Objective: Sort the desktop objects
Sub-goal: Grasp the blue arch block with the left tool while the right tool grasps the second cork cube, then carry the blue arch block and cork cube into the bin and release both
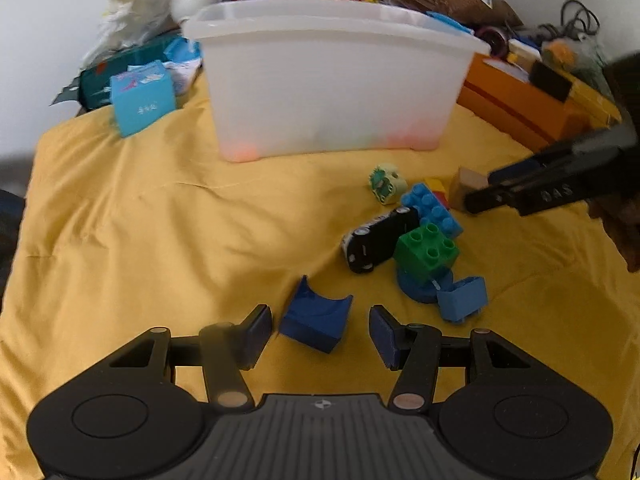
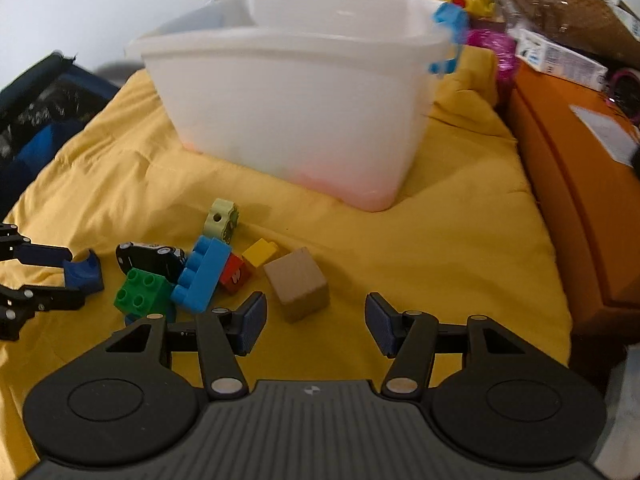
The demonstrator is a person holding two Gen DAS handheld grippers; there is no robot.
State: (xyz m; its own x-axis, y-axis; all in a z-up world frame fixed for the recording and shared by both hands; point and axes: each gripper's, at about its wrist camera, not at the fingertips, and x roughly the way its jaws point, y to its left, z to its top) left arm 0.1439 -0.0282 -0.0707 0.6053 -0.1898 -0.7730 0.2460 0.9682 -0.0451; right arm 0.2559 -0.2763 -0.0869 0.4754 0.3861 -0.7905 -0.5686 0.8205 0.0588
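Toys lie scattered on the yellow cloth [image 1: 160, 220] covering the worktop, in front of the white bin [image 1: 328, 80] that stands toward its far edge. Your left gripper [image 1: 320, 332] is spread wide, and the dark blue arch block [image 1: 316, 318] sits between its pads, apart from both. Your right gripper [image 2: 316, 324] is also wide and holds nothing; the tan wooden cube [image 2: 298, 288] lies just ahead of it, slightly toward its left pad. Beside the cube, toward the left edge of the worktop, sits a tight cluster: yellow brick [image 2: 260, 254], red block [image 2: 234, 276], light blue brick [image 2: 204, 274], green brick [image 2: 142, 292], black toy car [image 2: 150, 258] and a pale printed block [image 2: 222, 220]. Judgement: the arch block looks like rigid, light plastic with smooth faces, so it may slip or rotate if pinched on the curved saddle. Take it across its two flat side walls, low on the body. The cube looks stiff, with flat parallel faces: square up to two opposite faces and close at mid-height. Soft cloth underneath may let either piece tilt as the pads close. Both pieces probably go into the bin, which is translucent; its contents show only as faint colour.
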